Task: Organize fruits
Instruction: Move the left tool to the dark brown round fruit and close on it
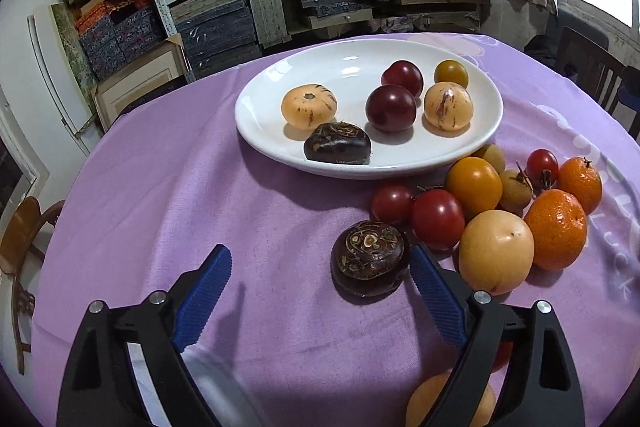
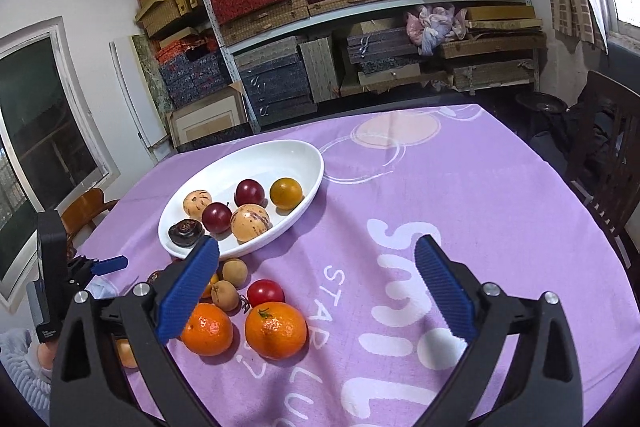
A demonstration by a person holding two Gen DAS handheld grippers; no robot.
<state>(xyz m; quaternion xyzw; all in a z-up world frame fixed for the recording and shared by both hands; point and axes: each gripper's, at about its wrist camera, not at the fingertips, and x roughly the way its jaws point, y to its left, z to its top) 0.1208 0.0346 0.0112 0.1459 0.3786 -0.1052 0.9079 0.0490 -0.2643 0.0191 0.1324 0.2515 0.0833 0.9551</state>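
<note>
Left tool [image 1: 320, 261] wide by glossy, ridged brown water chestnut [image 1: 370, 263].

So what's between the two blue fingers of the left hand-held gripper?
Left wrist view: mostly bare purple tablecloth; a dark brown water chestnut sits by the right finger.

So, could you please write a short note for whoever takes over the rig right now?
Left tongs: open, empty, low over the cloth, the loose water chestnut by the right finger.
Right tongs: open, empty, above the two tangerines.
Done: six fruits lie in the plate.
Left: the chestnut and the pile beside the plate, tomatoes and tangerines among them.
</note>
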